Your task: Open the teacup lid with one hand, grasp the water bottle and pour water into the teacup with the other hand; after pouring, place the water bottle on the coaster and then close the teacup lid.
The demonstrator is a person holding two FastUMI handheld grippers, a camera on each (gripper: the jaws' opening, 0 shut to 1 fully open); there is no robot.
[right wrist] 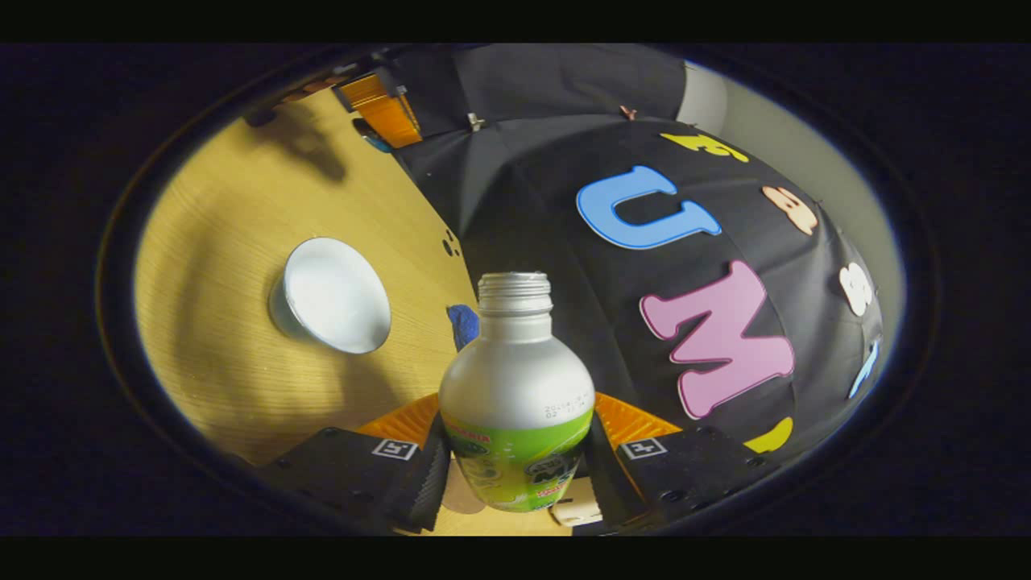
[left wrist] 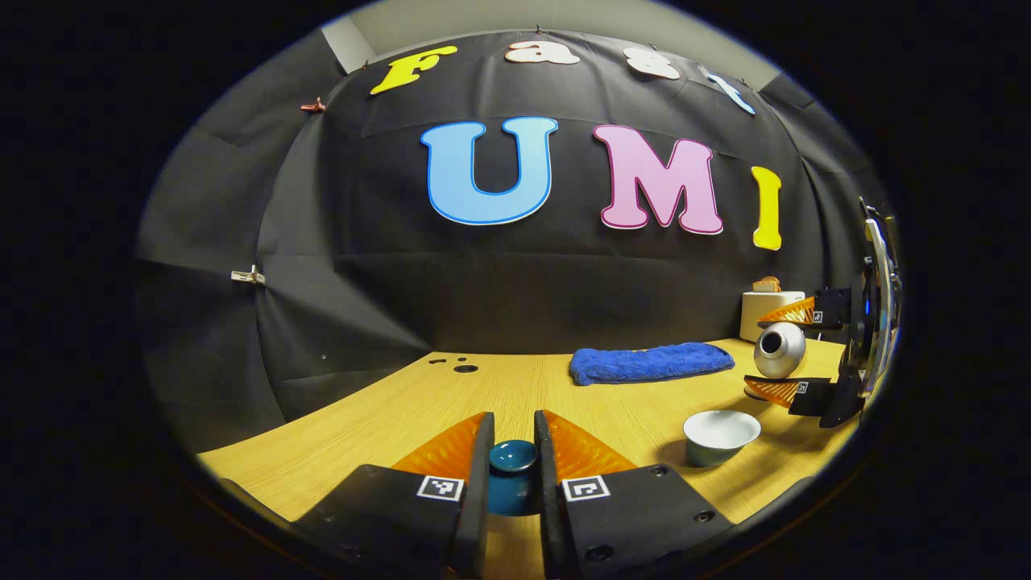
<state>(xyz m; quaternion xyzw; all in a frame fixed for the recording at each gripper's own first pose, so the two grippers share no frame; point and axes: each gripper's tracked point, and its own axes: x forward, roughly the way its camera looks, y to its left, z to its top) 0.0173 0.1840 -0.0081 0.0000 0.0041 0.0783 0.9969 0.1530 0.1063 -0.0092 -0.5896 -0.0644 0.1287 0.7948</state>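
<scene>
Wooden table, blue towel, perhaps toaster

left gripper jaws clamped on teal lid, open teacup on table, right gripper gripping tilted bottle

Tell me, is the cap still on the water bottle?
No, the water bottle held in the right gripper has a bare threaded neck with an open mouth.

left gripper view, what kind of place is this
Probably a staged recording booth, not a real kitchen: black cloth wall behind a wooden table, with a blue towel, a teacup and a toaster as props.
</scene>
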